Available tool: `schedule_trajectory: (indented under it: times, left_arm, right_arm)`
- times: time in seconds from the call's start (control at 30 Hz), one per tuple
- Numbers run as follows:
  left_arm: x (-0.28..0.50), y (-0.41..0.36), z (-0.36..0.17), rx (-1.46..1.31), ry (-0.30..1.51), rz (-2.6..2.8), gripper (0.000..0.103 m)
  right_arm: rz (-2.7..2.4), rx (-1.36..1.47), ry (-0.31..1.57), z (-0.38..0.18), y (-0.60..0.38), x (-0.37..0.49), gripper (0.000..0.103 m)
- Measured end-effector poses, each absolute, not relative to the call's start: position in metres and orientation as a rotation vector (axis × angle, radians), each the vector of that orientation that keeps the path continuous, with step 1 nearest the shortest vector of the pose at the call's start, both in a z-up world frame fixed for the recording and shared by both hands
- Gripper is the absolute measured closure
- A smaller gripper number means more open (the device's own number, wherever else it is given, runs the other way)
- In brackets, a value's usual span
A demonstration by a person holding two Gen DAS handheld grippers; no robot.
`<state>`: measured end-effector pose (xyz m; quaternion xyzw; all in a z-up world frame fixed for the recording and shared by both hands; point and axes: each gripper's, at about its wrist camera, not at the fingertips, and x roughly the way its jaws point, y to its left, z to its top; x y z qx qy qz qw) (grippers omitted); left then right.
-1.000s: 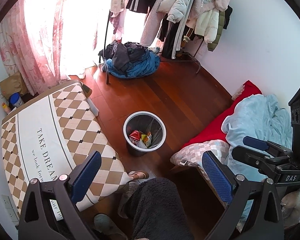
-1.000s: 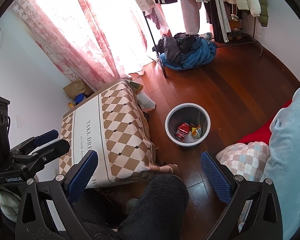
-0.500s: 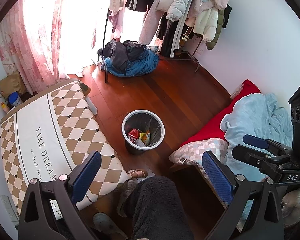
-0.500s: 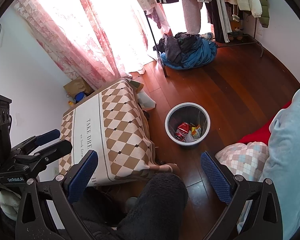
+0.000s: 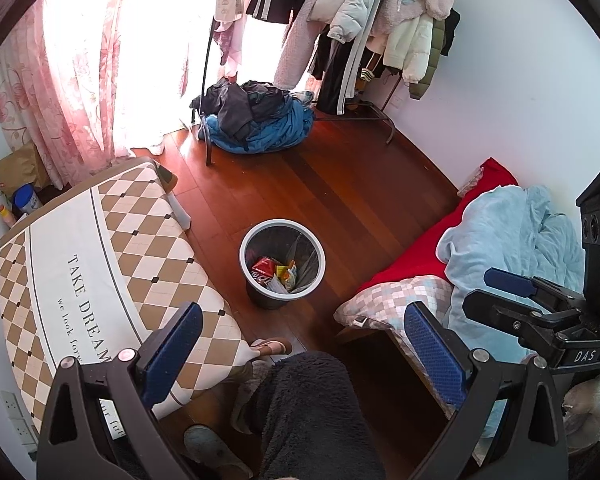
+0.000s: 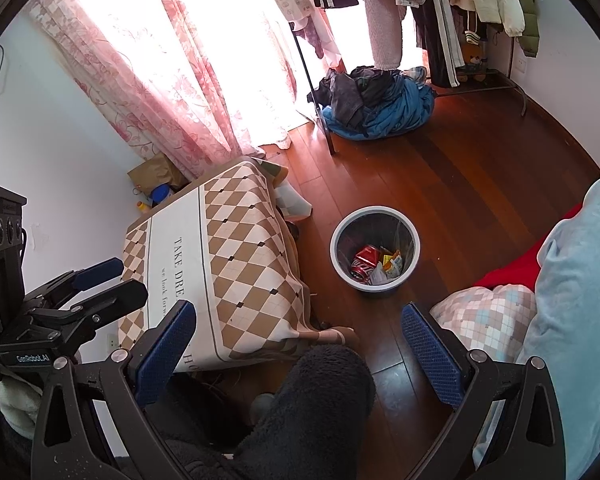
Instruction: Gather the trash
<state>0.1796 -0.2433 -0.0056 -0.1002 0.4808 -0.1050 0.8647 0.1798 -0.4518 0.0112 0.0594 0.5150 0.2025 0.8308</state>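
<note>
Both views shifted slightly since earlier, left tool (image 5: 300,344) and right tool (image 6: 298,336) released and empty, trash (image 6: 374,266) inside grey bin (image 6: 414,240) on wooden floor (image 5: 360,184), between checkered tabletop (image 5: 100,256) and bed (image 5: 512,232).

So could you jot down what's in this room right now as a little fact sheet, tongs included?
Bin: round grey plastic wastebasket standing on the wooden floor
Bin contents: red drink can, yellow snack wrappers
Left tongs: open, empty
Right tongs: open, empty
Beside bin: table under brown-and-white diamond cloth
Other side: light blue blanket
</note>
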Motion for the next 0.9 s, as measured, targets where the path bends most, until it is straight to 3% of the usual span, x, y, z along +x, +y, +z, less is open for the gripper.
schedule_trajectory:
  times: [0.9]
  left_arm:
    - [0.1758,-0.2453,-0.0031,-0.214,0.995,-0.222,0.000]
  right_arm:
    - [0.448,0.101,1.095,0.0157,-0.4560,0.1818,0.000]
